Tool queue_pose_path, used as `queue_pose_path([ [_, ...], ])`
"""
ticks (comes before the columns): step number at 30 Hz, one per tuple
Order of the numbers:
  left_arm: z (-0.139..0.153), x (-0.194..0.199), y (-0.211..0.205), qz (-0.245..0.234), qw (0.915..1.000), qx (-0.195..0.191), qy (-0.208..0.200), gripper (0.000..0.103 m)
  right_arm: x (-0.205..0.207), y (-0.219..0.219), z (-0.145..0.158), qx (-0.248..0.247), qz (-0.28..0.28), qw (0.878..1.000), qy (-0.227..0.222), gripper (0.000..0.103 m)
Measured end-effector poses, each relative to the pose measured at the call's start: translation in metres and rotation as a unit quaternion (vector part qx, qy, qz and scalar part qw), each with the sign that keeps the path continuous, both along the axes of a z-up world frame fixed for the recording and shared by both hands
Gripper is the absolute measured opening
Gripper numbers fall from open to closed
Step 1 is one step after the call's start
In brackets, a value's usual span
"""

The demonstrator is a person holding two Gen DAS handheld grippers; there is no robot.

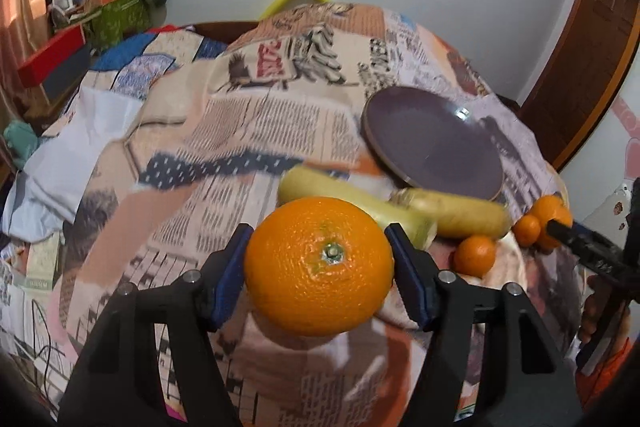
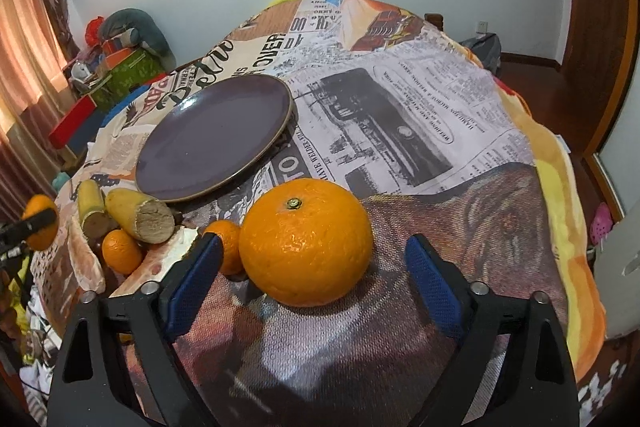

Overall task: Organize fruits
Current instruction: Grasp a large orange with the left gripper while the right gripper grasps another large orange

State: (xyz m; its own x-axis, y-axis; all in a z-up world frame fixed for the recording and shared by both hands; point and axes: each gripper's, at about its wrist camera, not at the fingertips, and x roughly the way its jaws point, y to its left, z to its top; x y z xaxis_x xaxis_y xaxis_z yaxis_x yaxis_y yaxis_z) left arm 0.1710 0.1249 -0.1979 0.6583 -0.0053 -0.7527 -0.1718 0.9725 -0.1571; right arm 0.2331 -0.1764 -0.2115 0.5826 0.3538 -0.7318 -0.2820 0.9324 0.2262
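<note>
My left gripper (image 1: 318, 253) is shut on a large orange (image 1: 318, 265), with a blue pad pressed on each side, and holds it above the blanket. In the right wrist view that orange (image 2: 40, 223) shows at the far left with a black finger across it. My right gripper (image 2: 312, 269) stands open around a second large orange (image 2: 306, 241) that rests on the blanket, with a gap at each pad. A purple plate (image 2: 216, 135) (image 1: 436, 143) lies bare beyond it. Two small mandarins (image 2: 122, 251) (image 2: 228, 243) and two yellowish cut-ended pieces (image 2: 136, 219) (image 2: 92, 207) lie left of the second orange.
A newspaper-print blanket (image 2: 400, 99) covers the bed. Boxes and bundled cloth (image 2: 120, 59) are piled at the back left by a curtain. A wooden door (image 1: 592, 47) stands to the right. A hand with an orange sleeve (image 1: 600, 311) holds the right gripper.
</note>
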Motion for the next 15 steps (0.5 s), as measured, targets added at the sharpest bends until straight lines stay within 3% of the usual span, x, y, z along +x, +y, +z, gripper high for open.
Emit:
queue_pose_path([
  [6,0.006,0.012,-0.015,-0.022,0.9997,0.01,-0.01,0.066,0.008,-0.002,-0.006,0.032,0.014,0.999,0.021,0.068],
  [15,0.021,0.025,-0.026,-0.04,0.9986,0.001,-0.034,0.066,0.01,-0.002,0.005,0.028,0.015,0.999,0.016,0.067],
])
